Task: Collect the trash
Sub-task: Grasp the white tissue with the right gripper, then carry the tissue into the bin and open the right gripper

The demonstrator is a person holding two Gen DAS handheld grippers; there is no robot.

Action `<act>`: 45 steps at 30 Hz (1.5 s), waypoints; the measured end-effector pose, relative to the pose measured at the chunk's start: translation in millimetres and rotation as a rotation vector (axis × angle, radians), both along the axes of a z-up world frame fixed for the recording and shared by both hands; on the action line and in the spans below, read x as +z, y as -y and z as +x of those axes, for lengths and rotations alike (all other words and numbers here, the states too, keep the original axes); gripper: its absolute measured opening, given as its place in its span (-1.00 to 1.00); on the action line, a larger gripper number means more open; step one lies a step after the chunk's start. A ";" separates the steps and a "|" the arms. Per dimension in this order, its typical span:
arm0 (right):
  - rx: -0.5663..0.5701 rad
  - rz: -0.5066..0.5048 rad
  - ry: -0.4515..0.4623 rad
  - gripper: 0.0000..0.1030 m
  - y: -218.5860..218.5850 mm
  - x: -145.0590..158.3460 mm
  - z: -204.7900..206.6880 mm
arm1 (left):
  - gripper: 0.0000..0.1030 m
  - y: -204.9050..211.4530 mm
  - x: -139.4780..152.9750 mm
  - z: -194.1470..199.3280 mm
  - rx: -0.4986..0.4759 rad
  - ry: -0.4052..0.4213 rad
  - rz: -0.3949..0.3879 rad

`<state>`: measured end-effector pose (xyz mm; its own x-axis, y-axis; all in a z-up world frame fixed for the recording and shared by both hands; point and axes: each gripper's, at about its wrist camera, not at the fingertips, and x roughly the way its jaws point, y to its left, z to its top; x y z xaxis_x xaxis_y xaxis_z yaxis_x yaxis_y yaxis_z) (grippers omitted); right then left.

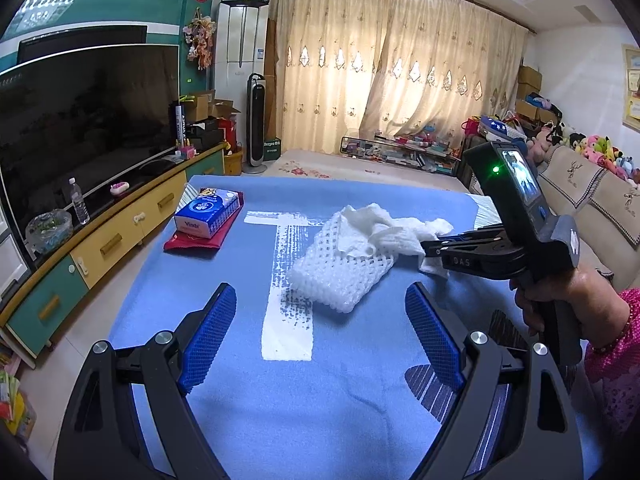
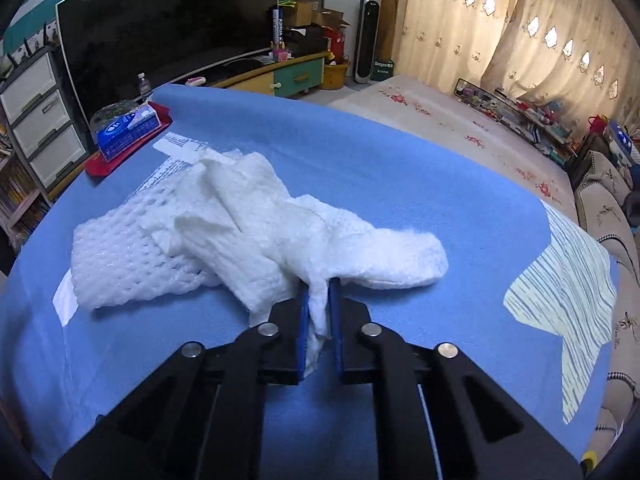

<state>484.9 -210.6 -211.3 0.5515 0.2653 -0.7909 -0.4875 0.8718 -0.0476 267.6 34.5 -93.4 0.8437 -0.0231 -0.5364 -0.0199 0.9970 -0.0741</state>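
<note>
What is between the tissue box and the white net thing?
Only bare blue cloth with a white painted T, between tissue box and foam net; left wrist view.

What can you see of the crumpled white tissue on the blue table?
The crumpled tissue is white, soft embossed paper, loosely bunched and creased. It lies mid-table on the blue cloth, its far part draped over a white foam fruit net. One twisted end runs between the blue pads of the right gripper, which is shut on it. The left gripper is open and clear of it.
</note>
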 end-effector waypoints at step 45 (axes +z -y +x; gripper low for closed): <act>-0.942 0.208 -0.110 0.10 412.0 4.1 -195.4 | 0.66 16.4 -7.0 3.6 -0.069 -0.038 0.002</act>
